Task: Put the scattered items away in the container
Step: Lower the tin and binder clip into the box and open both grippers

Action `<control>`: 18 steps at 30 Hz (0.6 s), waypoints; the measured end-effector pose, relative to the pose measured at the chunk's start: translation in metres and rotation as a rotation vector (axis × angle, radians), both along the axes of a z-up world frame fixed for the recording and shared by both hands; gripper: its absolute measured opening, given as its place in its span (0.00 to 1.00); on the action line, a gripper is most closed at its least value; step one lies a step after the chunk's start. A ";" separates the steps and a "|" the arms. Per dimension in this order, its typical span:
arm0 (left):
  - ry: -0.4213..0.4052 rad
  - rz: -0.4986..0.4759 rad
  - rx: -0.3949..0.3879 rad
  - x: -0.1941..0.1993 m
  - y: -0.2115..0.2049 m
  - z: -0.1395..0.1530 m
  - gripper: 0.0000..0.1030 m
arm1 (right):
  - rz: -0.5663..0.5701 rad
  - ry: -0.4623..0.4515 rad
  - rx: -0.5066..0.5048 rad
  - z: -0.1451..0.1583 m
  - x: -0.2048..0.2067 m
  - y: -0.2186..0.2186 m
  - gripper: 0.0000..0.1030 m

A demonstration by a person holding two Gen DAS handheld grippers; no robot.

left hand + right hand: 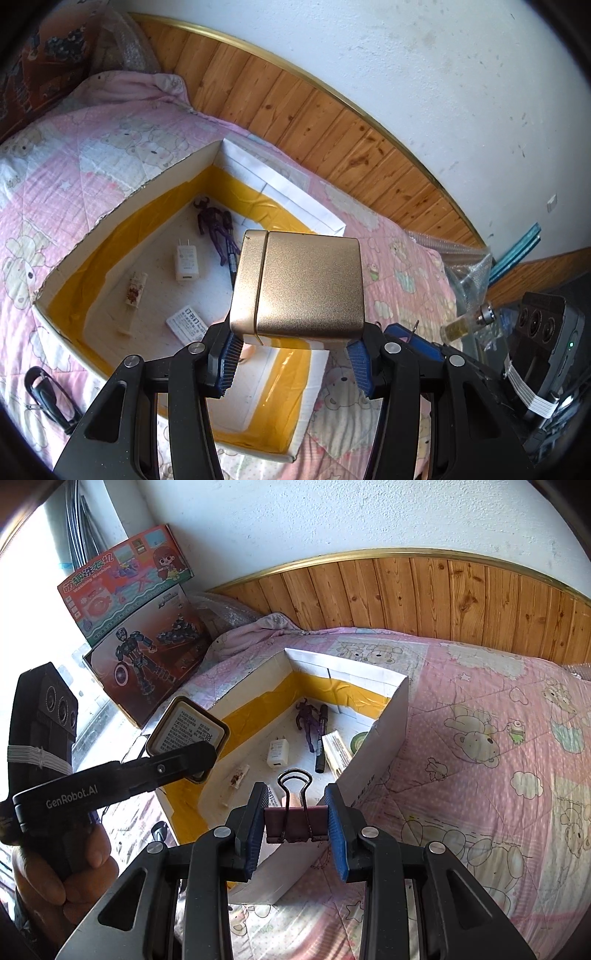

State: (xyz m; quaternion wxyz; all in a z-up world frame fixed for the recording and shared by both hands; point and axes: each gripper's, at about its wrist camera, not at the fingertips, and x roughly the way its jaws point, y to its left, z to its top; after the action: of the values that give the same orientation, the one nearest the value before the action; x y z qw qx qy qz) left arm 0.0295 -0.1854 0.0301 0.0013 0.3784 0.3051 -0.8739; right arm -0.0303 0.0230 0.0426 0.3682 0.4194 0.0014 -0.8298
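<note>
1. Between the left gripper (295, 360) pads sits a gold tin (299, 284), clamped at its lower edge and raised over the near side of the cardboard box (122, 201)
2. Closed on a binder clip (296, 821), the right gripper (296, 832) hangs by the box's near wall
3. Inside lie a white charger (187, 263), a purple figure (214, 221), a small tube (136, 288) and a leaflet (186, 322)
4. Judgement: lower the tin toward bare floor before opening, away from the charger; carry the clip past the wall first, so neither drops onto the pink quilt (480, 738)
</note>
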 end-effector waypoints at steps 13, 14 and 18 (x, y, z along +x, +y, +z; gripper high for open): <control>-0.069 0.021 0.049 -0.026 -0.022 -0.017 0.51 | 0.030 -0.004 -0.005 0.002 -0.014 -0.017 0.32; -0.073 0.023 0.050 -0.028 -0.023 -0.018 0.51 | 0.032 -0.007 -0.006 0.002 -0.016 -0.018 0.32; -0.088 0.028 0.049 -0.035 -0.027 -0.021 0.51 | 0.036 -0.016 -0.007 0.001 -0.023 -0.022 0.32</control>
State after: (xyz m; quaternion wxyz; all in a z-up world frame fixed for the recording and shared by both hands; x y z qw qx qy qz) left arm -0.0059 -0.2120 0.0090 0.0180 0.4122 0.3313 -0.8485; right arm -0.0530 0.0012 0.0438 0.3848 0.4247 0.0031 -0.8195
